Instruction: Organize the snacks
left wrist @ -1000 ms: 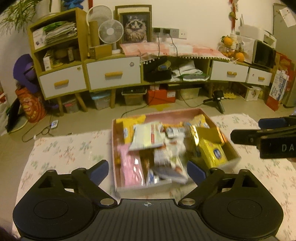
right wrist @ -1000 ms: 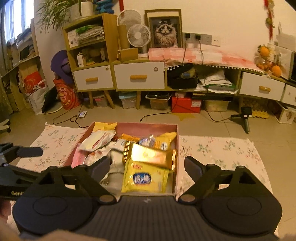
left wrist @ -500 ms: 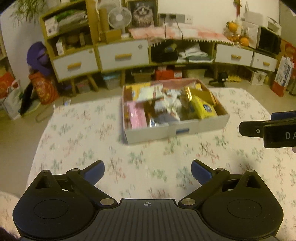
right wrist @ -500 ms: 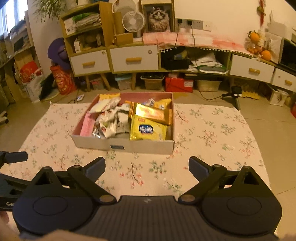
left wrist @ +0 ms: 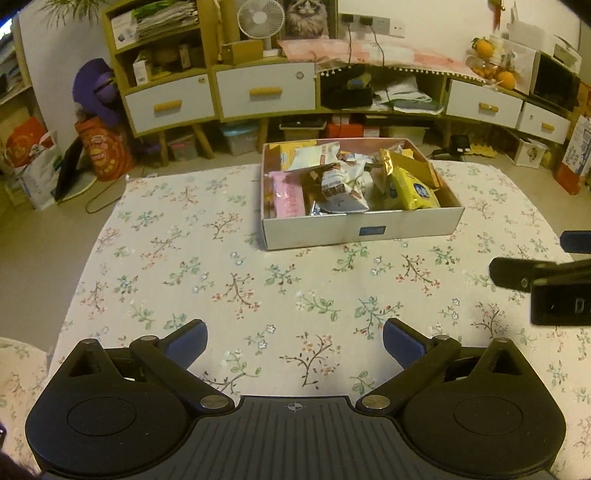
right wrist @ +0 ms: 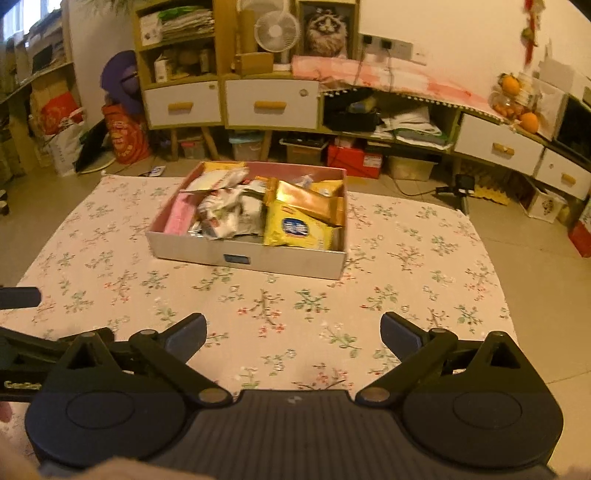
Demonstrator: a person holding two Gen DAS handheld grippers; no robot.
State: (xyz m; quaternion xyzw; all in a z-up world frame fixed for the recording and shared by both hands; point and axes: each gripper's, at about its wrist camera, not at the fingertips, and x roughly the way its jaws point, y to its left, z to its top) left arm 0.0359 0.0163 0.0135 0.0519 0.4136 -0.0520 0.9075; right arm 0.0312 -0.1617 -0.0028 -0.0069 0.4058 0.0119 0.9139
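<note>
A shallow cardboard box (left wrist: 362,230) (right wrist: 251,258) stands on the floral tablecloth, filled with snack packets: a yellow pack (left wrist: 415,188) (right wrist: 295,229) at its right, a pink pack (left wrist: 288,194) (right wrist: 179,214) at its left, white and gold wrappers between. My left gripper (left wrist: 293,341) is open and empty, well short of the box. My right gripper (right wrist: 293,332) is open and empty, also back from the box. The right gripper also shows at the right edge of the left wrist view (left wrist: 554,291).
The floral tablecloth (left wrist: 221,280) (right wrist: 406,295) covers a low table. Behind it stand cabinets with white drawers (left wrist: 266,92), a fan (right wrist: 277,31), a cat picture, floor clutter and oranges (right wrist: 517,96) at the right.
Both grippers have drawn back from over the box toward the near side of the table and risen. The box now sits much farther ahead. Both stay open and empty.
</note>
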